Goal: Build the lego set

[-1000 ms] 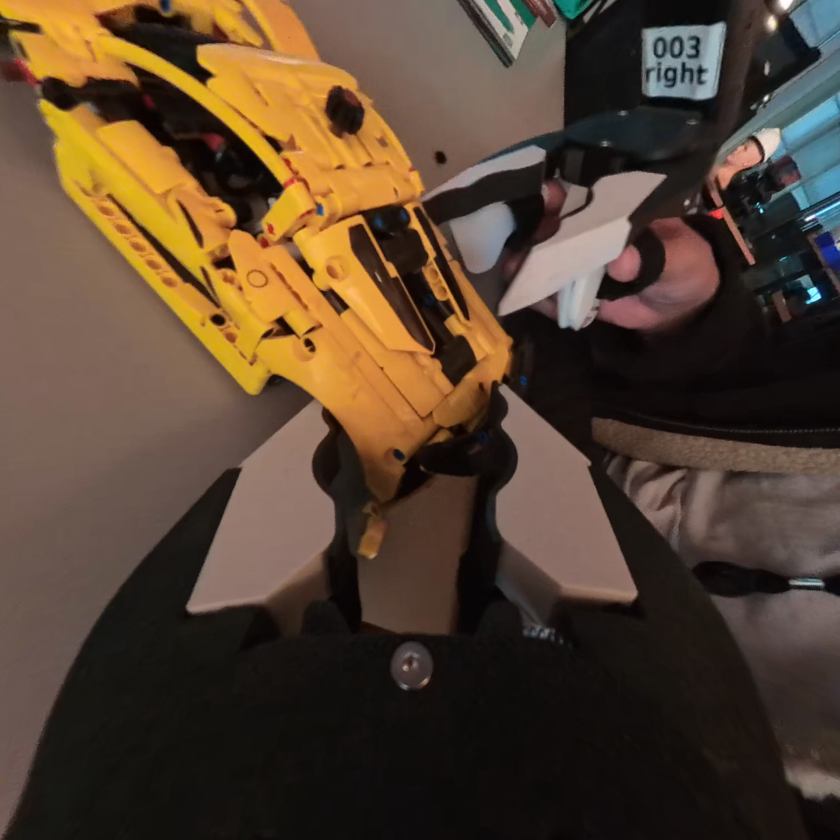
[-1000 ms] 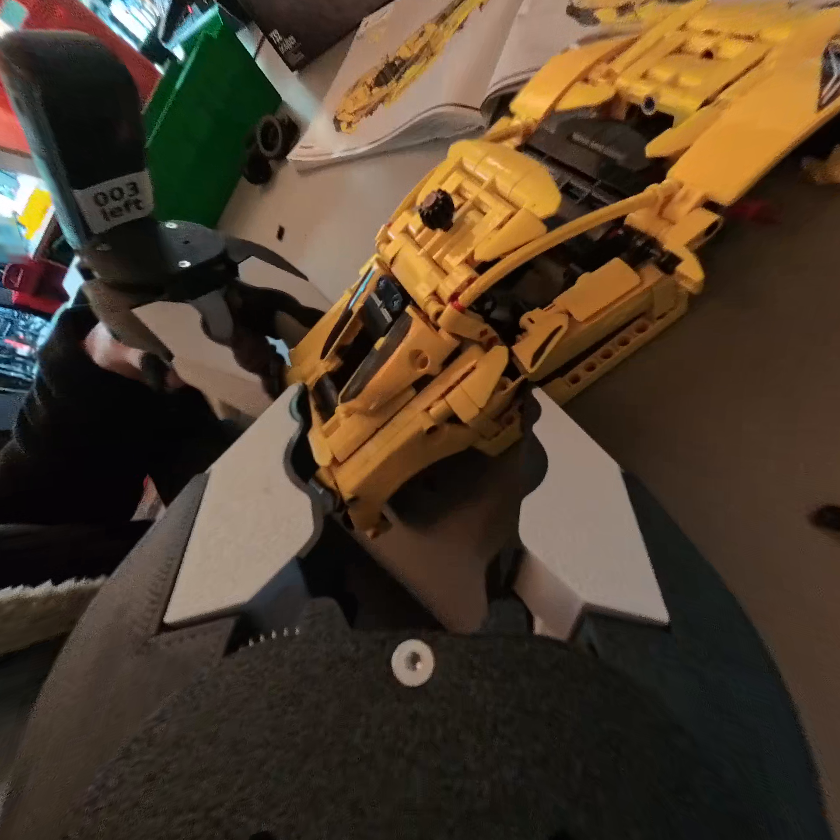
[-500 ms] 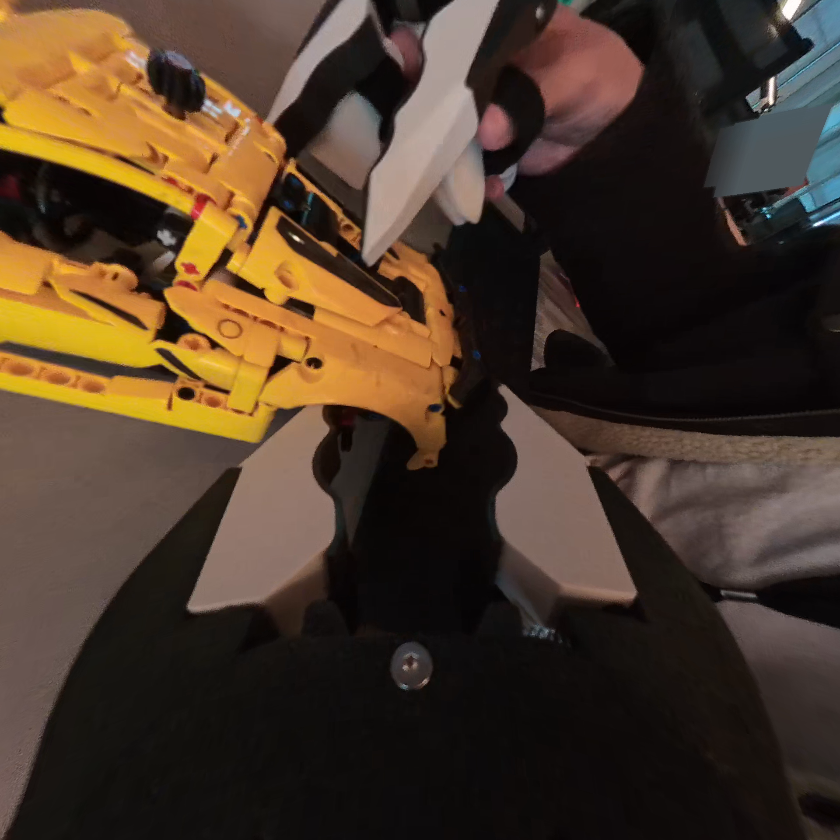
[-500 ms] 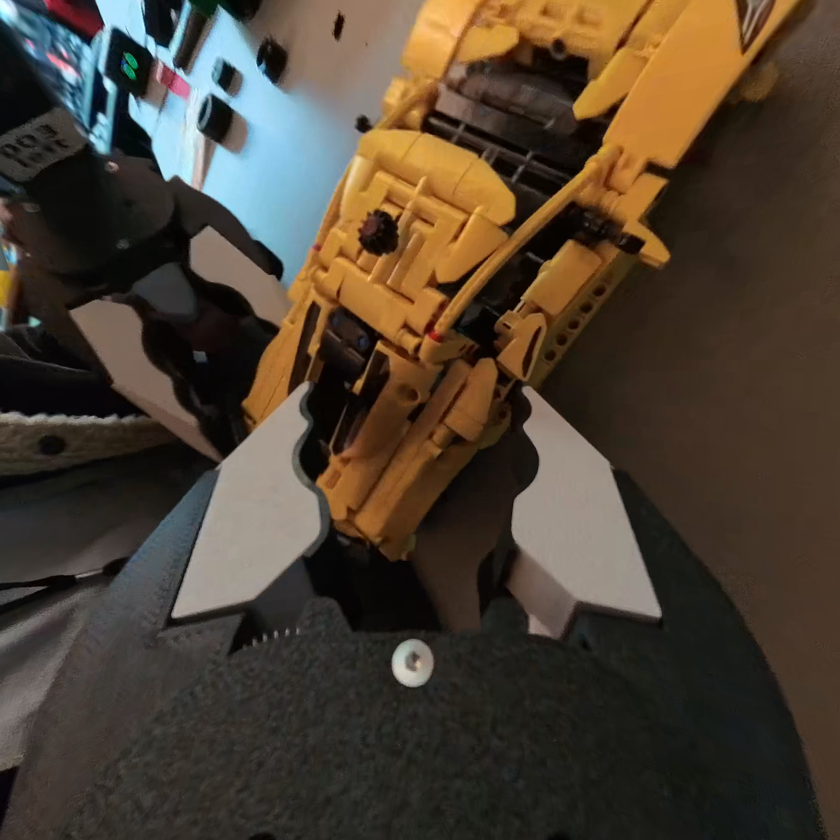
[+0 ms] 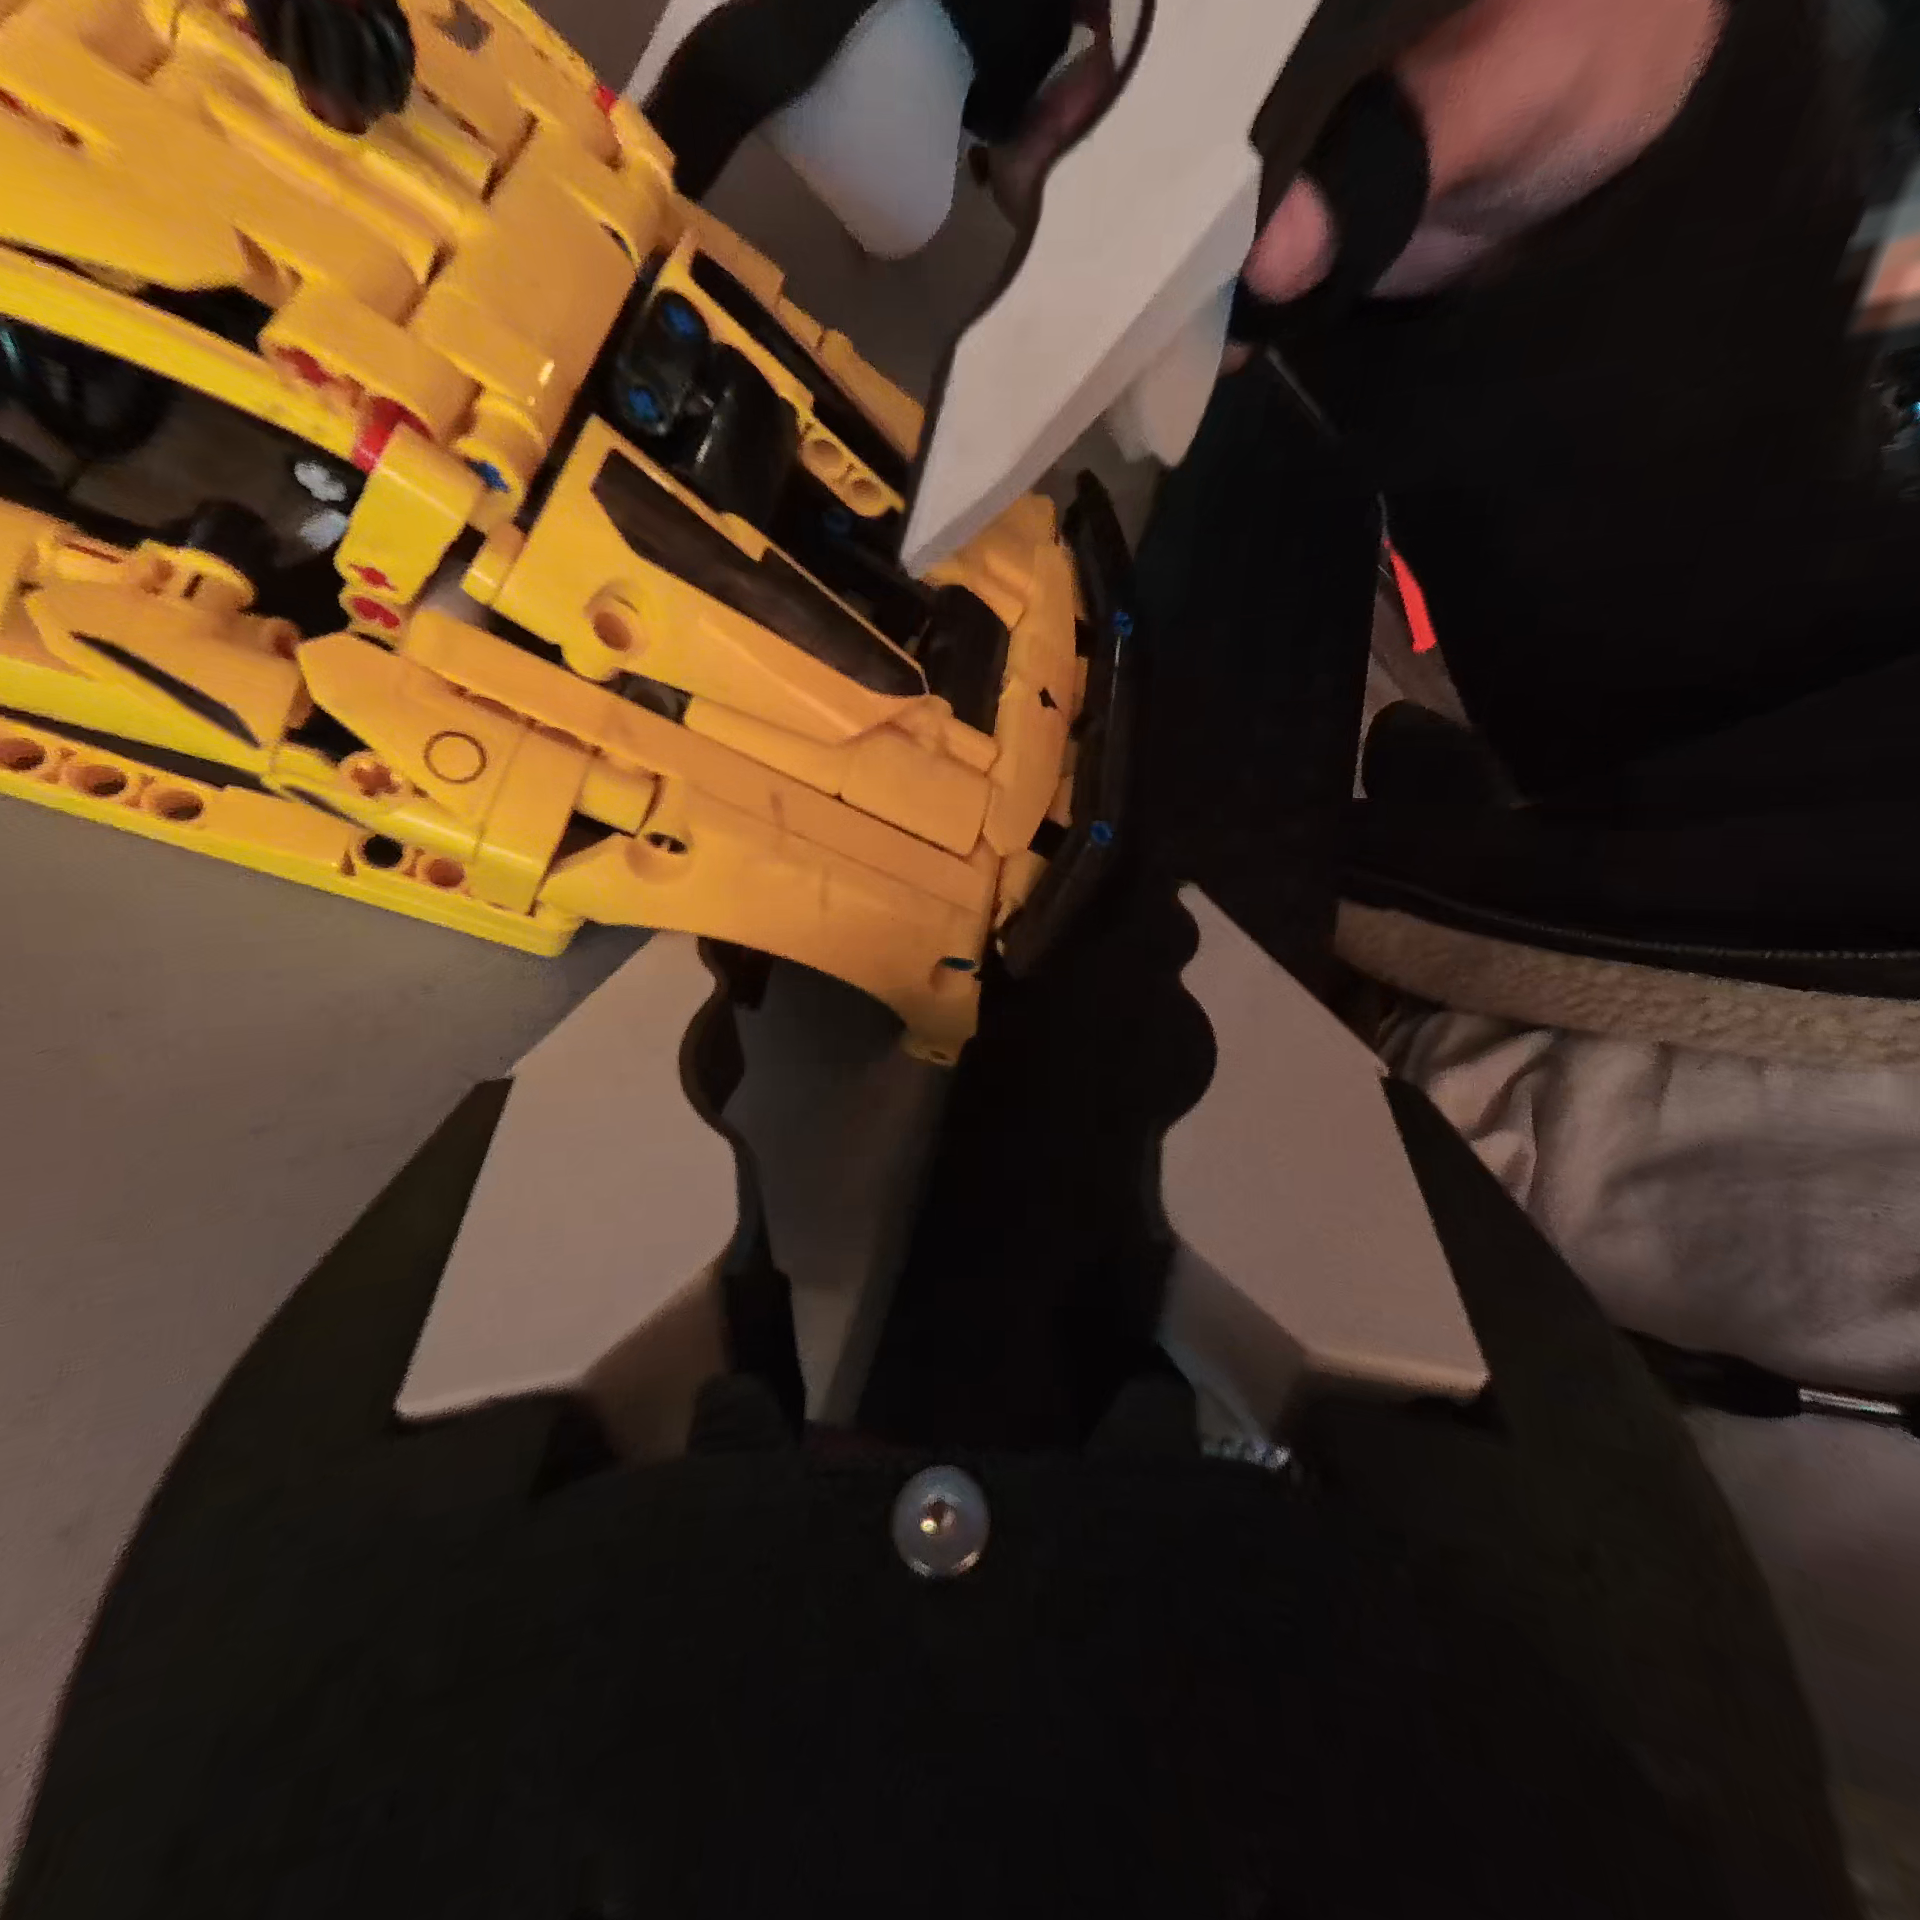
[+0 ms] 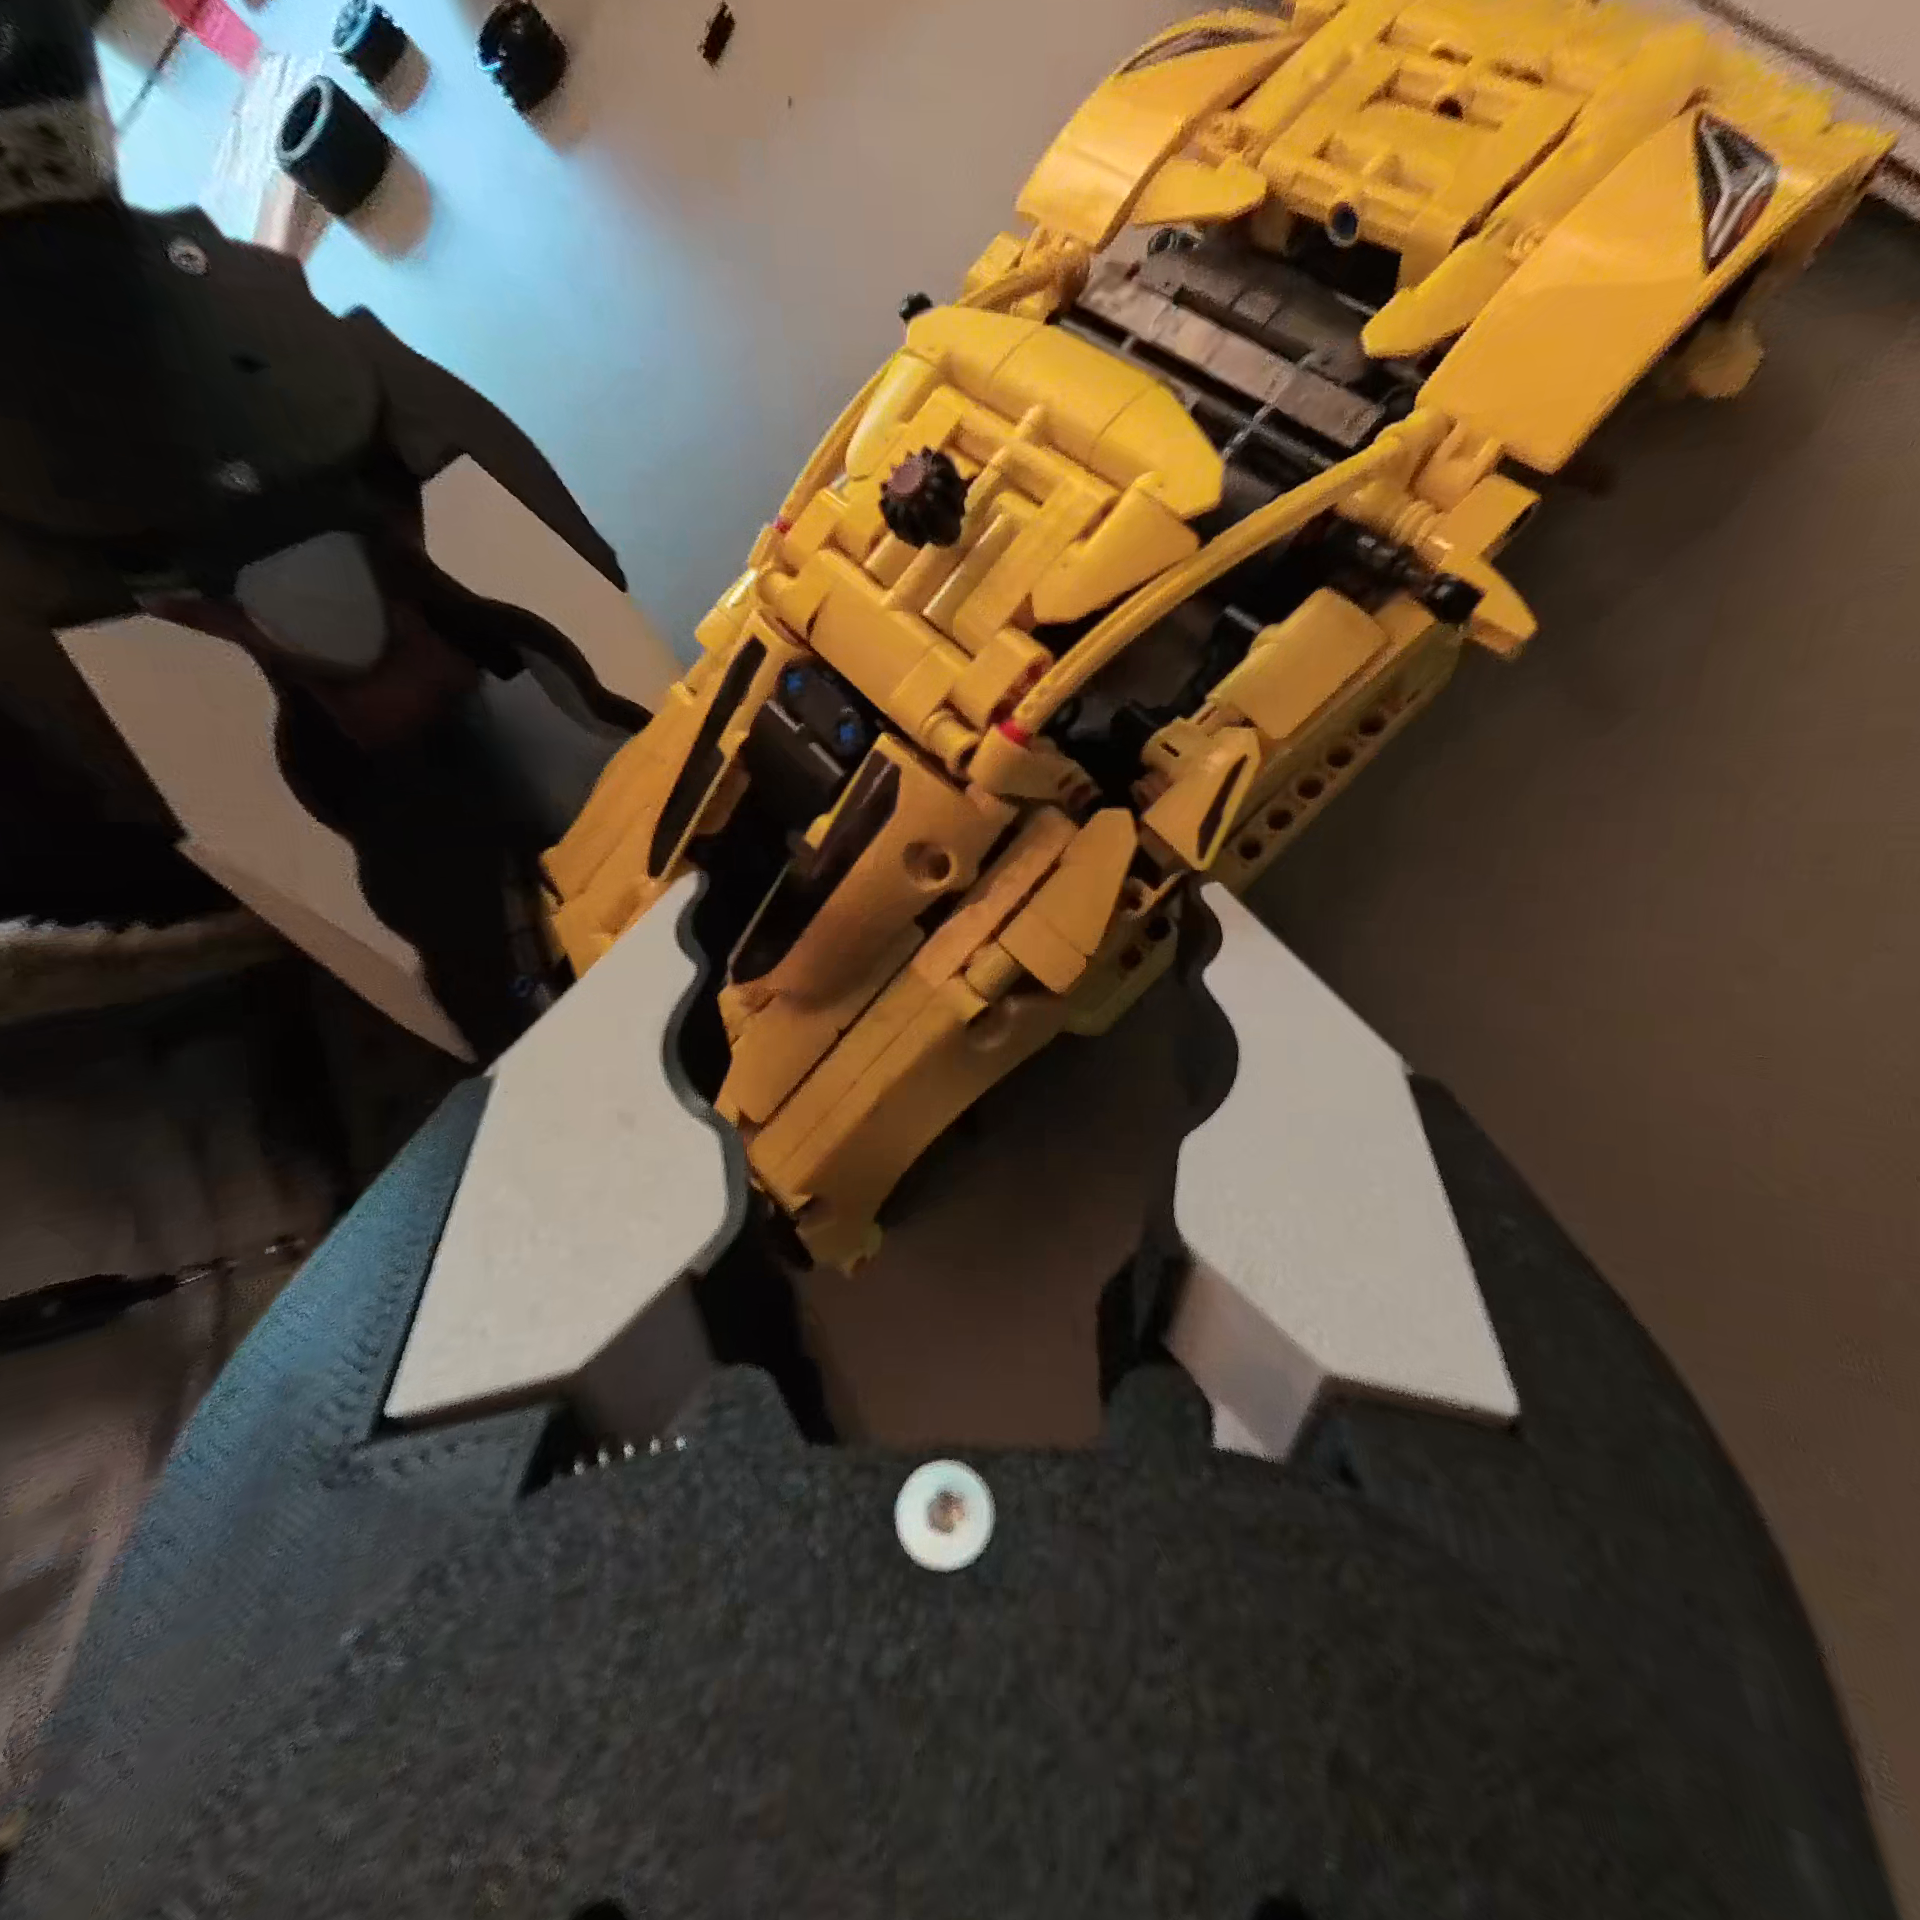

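The yellow lego car (image 6: 1039, 644) lies on the grey table (image 6: 1610, 935), with a black gear knob (image 6: 920, 499) on its top. My right gripper (image 6: 945, 914) straddles the car's near end, and the body fills the gap between its white fingers (image 6: 592, 1143), so it looks shut on the car. In the left wrist view the car (image 5: 623, 727) sits at the upper left. My left gripper (image 5: 951, 935) is open, with only the car's lower corner between its tips. The right gripper's finger (image 5: 1060, 343) rests on the car's top there.
Black tyres (image 6: 332, 135) and small dark parts (image 6: 520, 62) lie at the table's far left. The person's dark jacket (image 5: 1662, 623) and light trousers (image 5: 1662, 1195) fill the right of the left wrist view. The left gripper (image 6: 343, 717) stands open beside the car's left side. About 6 cm separates my right fingertips from the black gear knob (image 6: 920, 499).
My left gripper has slid off the car's end, so only a corner stays between its fingers. The right gripper has turned and narrowed slightly around the car's end.
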Tool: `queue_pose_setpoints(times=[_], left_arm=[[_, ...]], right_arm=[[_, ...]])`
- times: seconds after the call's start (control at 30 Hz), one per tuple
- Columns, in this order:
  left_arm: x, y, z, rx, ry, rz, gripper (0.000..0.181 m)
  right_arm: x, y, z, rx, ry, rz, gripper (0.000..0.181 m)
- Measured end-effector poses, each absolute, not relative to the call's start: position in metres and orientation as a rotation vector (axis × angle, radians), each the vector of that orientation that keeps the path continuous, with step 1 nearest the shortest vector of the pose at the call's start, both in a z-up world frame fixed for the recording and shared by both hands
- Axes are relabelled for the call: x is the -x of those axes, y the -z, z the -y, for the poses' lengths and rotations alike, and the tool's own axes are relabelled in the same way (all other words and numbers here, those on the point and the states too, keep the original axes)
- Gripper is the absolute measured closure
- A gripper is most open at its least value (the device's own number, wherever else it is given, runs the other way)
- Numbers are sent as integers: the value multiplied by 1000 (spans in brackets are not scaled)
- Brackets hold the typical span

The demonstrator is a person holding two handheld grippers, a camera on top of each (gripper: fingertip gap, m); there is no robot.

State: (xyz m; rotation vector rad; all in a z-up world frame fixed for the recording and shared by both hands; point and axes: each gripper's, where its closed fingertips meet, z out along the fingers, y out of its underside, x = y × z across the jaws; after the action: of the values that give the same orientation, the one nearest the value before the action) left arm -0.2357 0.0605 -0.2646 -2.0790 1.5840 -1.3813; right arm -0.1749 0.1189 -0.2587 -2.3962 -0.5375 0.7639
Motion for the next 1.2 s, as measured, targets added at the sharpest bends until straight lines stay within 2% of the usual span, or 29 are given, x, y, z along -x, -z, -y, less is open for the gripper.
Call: queue_pose_setpoints(times=[0.17,0.27,0.37,0.47,0.57,0.63,0.77,0.93,1.2], left_arm=[[255,247,-92,2022,1394,-1562,100],[262,222,-156,1930,1446,-1409,100],[249,232,-200,1998,1554,-1382,96],[232,248,-218,2093,1670,-1347,96],[217,251,-216,2134,1745,-1321,103],[210,246,-206,2124,1849,-1303,120],[207,247,-210,2136,1861,-1240,127],[227,247,-200,2096,1816,-1306,127],[269,244,-187,2118,1739,-1130,126]], right_arm=[[163,246,-100,2329,-444,437,91],[171,239,-73,2339,-224,346,74],[196,243,-60,2365,-211,231,64],[201,253,-63,2368,-130,155,62],[205,270,-70,2423,-171,102,61],[209,279,-76,2452,-246,74,51],[213,282,-80,2454,-327,89,51],[210,282,-75,2433,-395,287,51],[188,281,-93,2358,-614,866,52]])
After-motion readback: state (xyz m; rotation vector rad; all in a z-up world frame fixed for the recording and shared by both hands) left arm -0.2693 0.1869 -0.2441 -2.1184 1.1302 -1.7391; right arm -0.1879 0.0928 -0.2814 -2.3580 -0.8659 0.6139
